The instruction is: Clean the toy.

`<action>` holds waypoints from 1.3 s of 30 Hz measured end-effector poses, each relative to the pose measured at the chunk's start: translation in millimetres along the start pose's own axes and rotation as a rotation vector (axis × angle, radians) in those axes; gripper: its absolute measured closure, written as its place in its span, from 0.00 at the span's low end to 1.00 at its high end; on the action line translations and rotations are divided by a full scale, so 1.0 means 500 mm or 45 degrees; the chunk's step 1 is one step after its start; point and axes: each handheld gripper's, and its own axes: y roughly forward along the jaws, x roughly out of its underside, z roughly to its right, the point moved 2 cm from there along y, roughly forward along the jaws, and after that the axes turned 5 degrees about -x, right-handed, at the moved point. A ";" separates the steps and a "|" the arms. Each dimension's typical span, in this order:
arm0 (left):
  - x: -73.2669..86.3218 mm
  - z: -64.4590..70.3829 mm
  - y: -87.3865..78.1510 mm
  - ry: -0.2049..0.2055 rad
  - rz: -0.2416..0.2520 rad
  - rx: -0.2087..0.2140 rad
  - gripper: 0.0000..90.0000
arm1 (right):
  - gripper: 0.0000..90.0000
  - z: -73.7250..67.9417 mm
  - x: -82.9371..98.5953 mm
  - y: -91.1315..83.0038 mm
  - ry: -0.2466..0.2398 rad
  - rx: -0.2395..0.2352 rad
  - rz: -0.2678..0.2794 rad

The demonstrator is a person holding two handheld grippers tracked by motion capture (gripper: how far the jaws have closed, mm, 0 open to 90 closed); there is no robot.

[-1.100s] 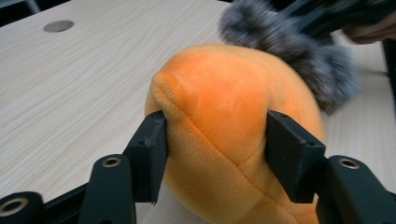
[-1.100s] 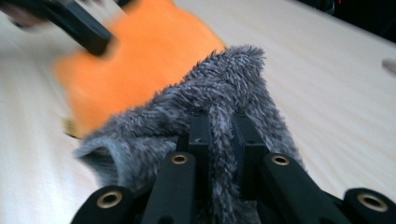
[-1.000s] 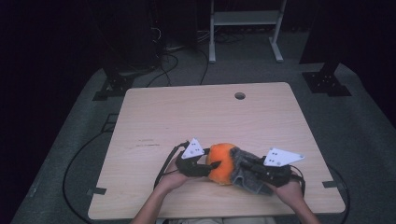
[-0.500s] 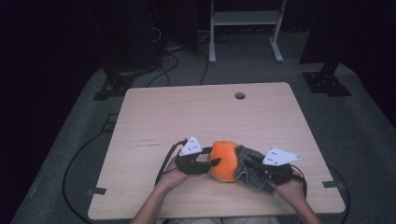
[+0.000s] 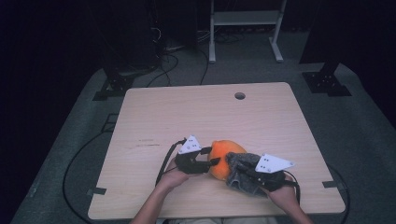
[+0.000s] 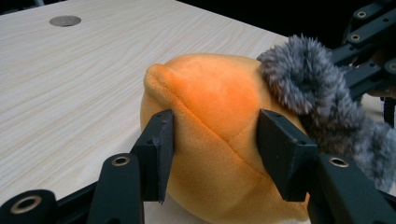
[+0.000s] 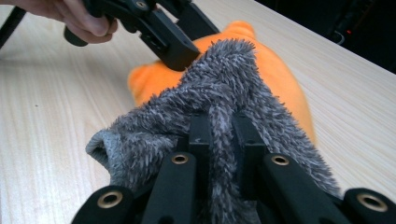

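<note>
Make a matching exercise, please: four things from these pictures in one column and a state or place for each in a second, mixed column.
Things:
1. orange plush
2. grey fuzzy cover
3. round hole
4. cable

States or places:
a. pinched between the right gripper's jaws
b. trailing off the table's left edge
c. between the left gripper's jaws
d. near the table's far edge

Pairs: 1-c, 2-a, 3-d, 4-b

No readable text or labels anywhere
</note>
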 end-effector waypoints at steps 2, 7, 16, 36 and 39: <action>0.001 0.002 0.001 0.016 -0.008 -0.009 0.52 | 0.88 -0.009 -0.003 -0.001 -0.027 -0.020 0.013; 0.002 0.007 0.001 0.044 -0.010 -0.018 0.52 | 0.88 -0.002 -0.007 0.002 -0.028 -0.042 -0.003; -0.004 0.024 -0.005 0.149 -0.013 0.033 0.48 | 0.88 0.026 -0.009 -0.009 0.052 -0.059 0.022; -0.011 0.061 0.005 0.250 -0.018 0.017 0.43 | 0.89 0.028 -0.030 -0.009 -0.001 -0.146 -0.010; -0.009 0.069 0.006 0.306 -0.023 0.037 0.46 | 0.89 0.044 -0.034 -0.026 0.023 -0.111 0.002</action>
